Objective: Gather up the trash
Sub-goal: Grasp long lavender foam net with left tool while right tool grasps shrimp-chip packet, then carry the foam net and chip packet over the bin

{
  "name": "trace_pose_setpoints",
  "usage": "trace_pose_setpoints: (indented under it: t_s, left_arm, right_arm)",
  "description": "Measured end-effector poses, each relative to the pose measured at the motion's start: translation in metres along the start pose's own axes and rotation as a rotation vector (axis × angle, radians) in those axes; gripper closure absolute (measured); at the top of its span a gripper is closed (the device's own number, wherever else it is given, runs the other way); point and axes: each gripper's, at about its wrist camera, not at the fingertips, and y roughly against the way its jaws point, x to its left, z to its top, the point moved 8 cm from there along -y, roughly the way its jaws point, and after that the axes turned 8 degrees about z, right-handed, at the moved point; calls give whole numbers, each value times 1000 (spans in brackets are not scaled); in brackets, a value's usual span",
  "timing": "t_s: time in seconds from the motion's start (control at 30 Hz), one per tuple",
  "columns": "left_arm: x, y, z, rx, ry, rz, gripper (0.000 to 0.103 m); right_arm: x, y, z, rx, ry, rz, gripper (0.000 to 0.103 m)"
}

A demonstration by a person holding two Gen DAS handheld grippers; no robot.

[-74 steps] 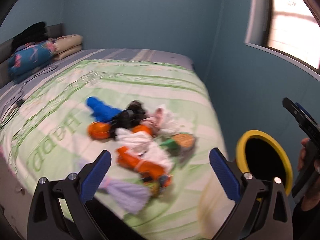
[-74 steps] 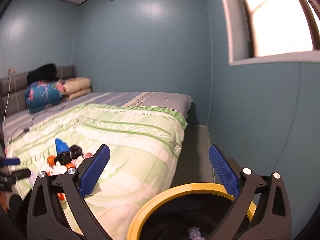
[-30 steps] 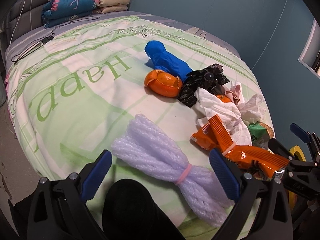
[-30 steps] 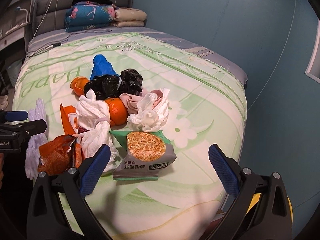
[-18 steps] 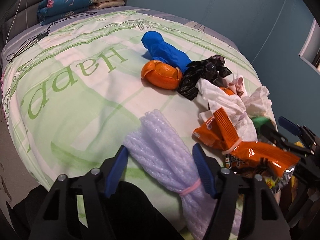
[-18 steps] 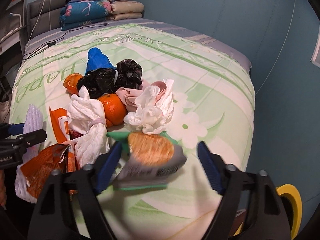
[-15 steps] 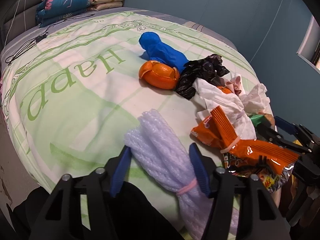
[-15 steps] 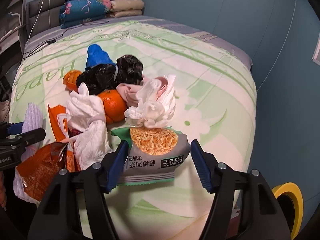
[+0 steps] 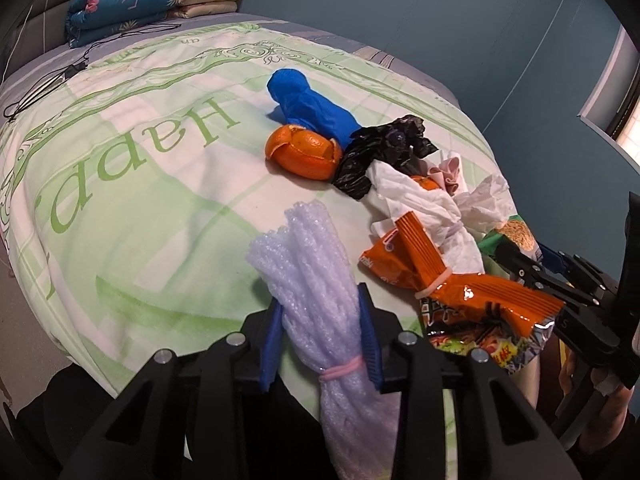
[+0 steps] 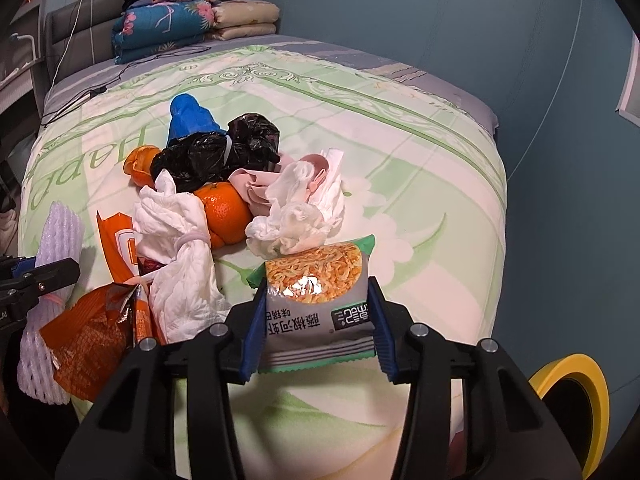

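Observation:
A pile of trash lies on the green bedspread [image 9: 120, 184]. My left gripper [image 9: 320, 340] is shut on a white foam net bundle [image 9: 316, 264] tied with a pink band, at the bed's near edge. My right gripper [image 10: 316, 320] is shut on a grey and green noodle packet [image 10: 316, 296]; this gripper also shows at the right of the left wrist view [image 9: 536, 268]. Beside them lie an orange snack wrapper [image 9: 452, 280], white tissues [image 10: 176, 232], an orange [image 10: 224, 208], orange peel [image 9: 304, 152], a black bag [image 10: 216, 148] and a blue bag [image 9: 312, 104].
A yellow-rimmed bin [image 10: 572, 392] stands on the floor beyond the bed's right edge. Folded blankets [image 10: 192, 24] are stacked at the headboard and a cable [image 9: 48, 84] trails over the far left of the bed. Blue walls close in on the right.
Both grippers dropped toward the pile and closed: the left on the foam net bundle, the right on the noodle packet. Earlier they were open.

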Motion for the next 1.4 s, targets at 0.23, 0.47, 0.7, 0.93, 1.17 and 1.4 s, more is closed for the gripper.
trace_pose_setpoints:
  t_s: [0.23, 0.47, 0.7, 0.93, 1.17, 1.4]
  left_arm:
    - [0, 22, 8, -53, -4, -11, 71]
    - [-4, 43, 18, -96, -12, -23, 71]
    - [-17, 64, 26, -122, -54, -29, 71]
    - [-41, 91, 39, -165, -105, -44, 71]
    - [-73, 116, 44, -202, -160, -73, 71]
    - [-111, 133, 41, -203, -197, -137, 71]
  right_arm:
    - [-10, 23, 7, -56, -43, 0, 60]
    - [-15, 54, 7, -89, -57, 22, 60]
    - [-23, 87, 3, -108, -65, 51, 60]
    - [-38, 130, 3, -172, -77, 37, 60]
    - [-53, 162, -1, -227, -108, 28, 60]
    - [-83, 190, -11, -274, -174, -12, 60]
